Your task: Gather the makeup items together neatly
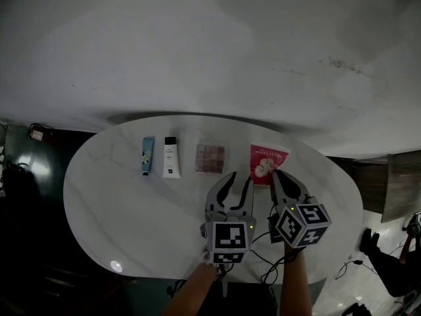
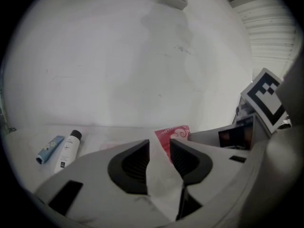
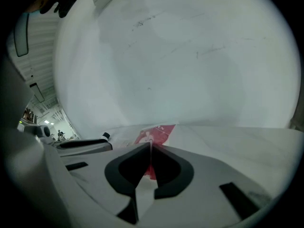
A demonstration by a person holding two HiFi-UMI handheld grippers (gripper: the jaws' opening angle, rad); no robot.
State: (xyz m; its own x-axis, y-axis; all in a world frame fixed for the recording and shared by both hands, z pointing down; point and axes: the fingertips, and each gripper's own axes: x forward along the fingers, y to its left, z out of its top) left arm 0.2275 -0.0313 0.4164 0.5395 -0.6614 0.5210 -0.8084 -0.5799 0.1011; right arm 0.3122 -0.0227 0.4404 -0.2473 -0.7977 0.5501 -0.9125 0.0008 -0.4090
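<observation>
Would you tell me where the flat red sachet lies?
In the head view, the flat red sachet lies rightmost in the row, beside the square pinkish palette, just ahead of the right gripper.

the left gripper [image 1: 234,188] hangs just left of the right gripper [image 1: 277,176], both tilted forward and down on bare forearms [image 1: 194,289], left jaws apart and empty, right jaws closed together.

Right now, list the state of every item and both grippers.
Blue tube: lying flat, untouched.
White bottle: lying flat, black cap on.
Palette: flat, in the row.
Red packet: flat, face up.
Left gripper: fingers apart, empty.
Right gripper: fingers shut, empty.
</observation>
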